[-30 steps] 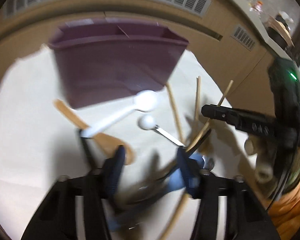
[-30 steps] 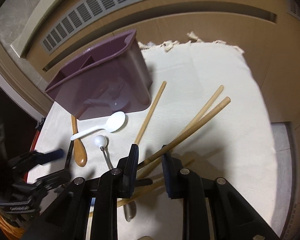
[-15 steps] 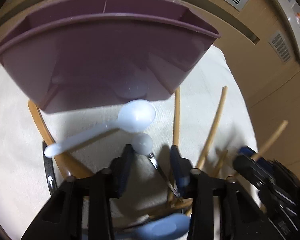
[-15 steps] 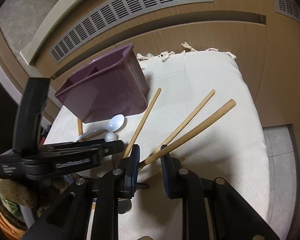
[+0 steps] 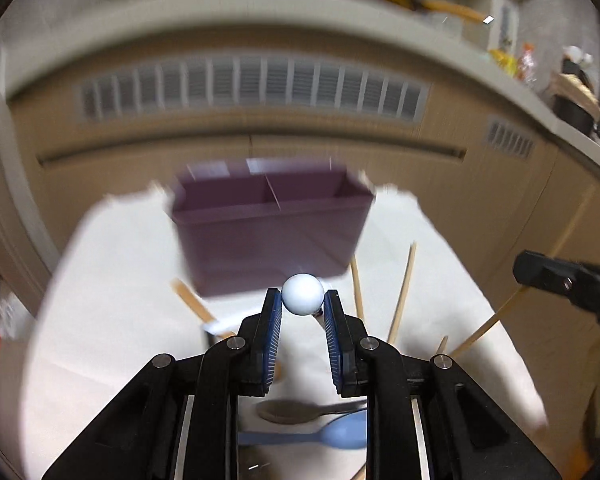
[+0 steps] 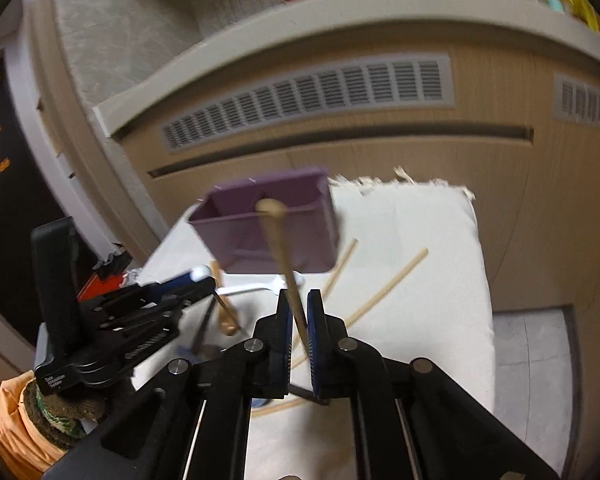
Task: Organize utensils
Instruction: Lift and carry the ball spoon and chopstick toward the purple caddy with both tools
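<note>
My left gripper (image 5: 302, 300) is shut on a white ball-ended utensil (image 5: 302, 293), held up off the cream cloth (image 5: 100, 320) in front of the purple divided organizer (image 5: 268, 236). My right gripper (image 6: 299, 304) is shut on a thick wooden stick (image 6: 280, 252), whose far end points up toward the organizer (image 6: 268, 240). In the right wrist view the left gripper (image 6: 192, 280) shows at the left with the white ball (image 6: 201, 271) at its tip. The right gripper's black body shows at the right edge of the left wrist view.
On the cloth lie thin chopsticks (image 6: 392, 284), a white plastic spoon (image 6: 256, 289) and a wooden spoon (image 6: 226, 312). A blue spoon (image 5: 332, 434) and a metal spoon (image 5: 292, 410) lie under the left gripper. A wooden cabinet wall with vents (image 6: 308, 100) stands behind. A gloved hand with an orange sleeve (image 6: 20, 420) holds the left gripper.
The left gripper closed on the white ball-ended utensil and lifted it off the cloth. The right gripper tightened on the thick stick and raised it, tilting its end toward the organizer.
</note>
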A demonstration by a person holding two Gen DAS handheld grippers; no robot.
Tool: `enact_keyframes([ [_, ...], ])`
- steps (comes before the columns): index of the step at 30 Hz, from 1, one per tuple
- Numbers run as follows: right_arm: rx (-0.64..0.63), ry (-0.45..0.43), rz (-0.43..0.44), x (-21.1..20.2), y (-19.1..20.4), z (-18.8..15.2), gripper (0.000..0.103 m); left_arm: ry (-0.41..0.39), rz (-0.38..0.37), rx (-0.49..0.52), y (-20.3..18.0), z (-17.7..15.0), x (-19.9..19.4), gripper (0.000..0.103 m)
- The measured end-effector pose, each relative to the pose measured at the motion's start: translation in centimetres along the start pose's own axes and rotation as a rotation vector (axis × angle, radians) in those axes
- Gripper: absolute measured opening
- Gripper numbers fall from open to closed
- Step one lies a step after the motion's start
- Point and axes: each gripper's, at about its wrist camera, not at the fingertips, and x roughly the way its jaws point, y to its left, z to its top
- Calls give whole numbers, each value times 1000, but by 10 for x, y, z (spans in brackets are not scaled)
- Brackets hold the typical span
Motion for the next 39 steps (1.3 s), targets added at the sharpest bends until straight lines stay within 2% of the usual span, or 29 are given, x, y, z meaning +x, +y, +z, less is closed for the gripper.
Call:
enact_keyframes([
  [5,-76,-32,-23,-26,23,4,6,-115,37,43,12,2,-56,22],
  [11,-101,-58,-14,-47,35,10,6,-166,51,36,27,7,-92,22],
  [15,-182,51,2,-36,42,2,6,-178,42,58,27,1,-107,22],
  [16,-202,81,6,-31,41,-4,7,-179,43,68,28,-3,-111,22],
  [19,-233,180,-6,-11,32,-31,21,-162,43,80,30,-13,-114,22],
  [22,-252,278,-23,14,21,-64,21,-140,44,83,33,-20,-113,22],
  [26,-282,349,-67,41,13,-91,21,-120,40,80,36,-27,-112,22],
  [33,-214,378,-96,69,-8,-97,20,-83,36,79,38,-36,-108,22],
  [34,-218,383,-100,71,-7,-97,11,-78,37,79,38,-37,-107,22],
  [35,-224,387,-108,72,-6,-97,7,-73,38,79,38,-38,-107,22],
  [39,-204,328,-65,50,3,-85,7,-68,40,82,38,-40,-108,22],
])
